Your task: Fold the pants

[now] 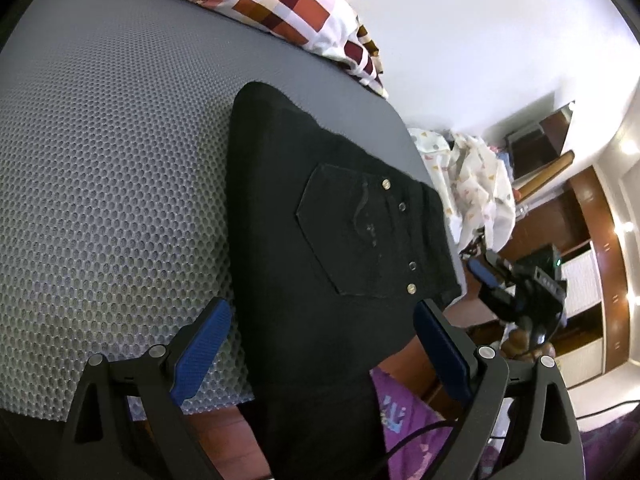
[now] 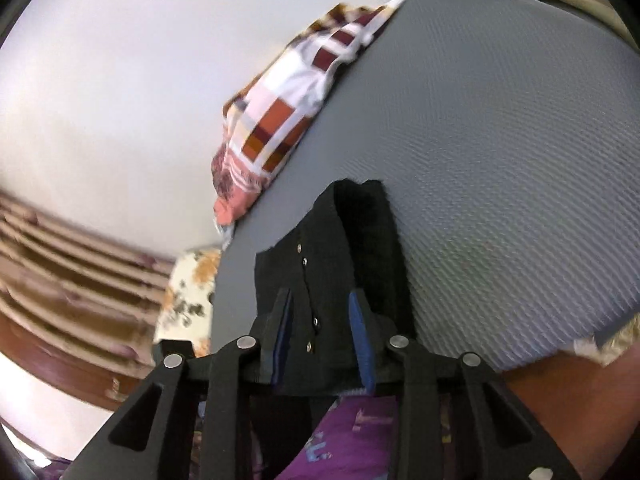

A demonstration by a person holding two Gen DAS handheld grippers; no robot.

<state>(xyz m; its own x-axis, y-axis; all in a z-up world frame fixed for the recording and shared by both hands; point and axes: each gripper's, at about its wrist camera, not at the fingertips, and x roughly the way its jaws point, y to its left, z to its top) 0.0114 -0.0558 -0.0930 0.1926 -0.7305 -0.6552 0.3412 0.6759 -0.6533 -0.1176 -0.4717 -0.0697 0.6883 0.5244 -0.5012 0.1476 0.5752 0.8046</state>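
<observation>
Black pants [image 1: 320, 232] lie on the grey mesh mattress [image 1: 112, 184], back pocket with metal rivets facing up, one end hanging over the near edge. My left gripper [image 1: 320, 344] is open, its blue pads either side of the pants near the mattress edge. My right gripper [image 2: 322, 332] is part open around the waistband end of the pants [image 2: 332, 256], the blue pads close to the cloth on both sides; a firm hold does not show. The right gripper also shows in the left wrist view [image 1: 516, 288] off the mattress's right side.
A patchwork pillow [image 1: 280, 0] lies at the mattress's far edge, also in the right wrist view [image 2: 276, 120]. A white printed cloth pile [image 1: 476, 176] and wooden furniture stand to the right. Purple cloth [image 2: 352, 432] hangs below the grippers.
</observation>
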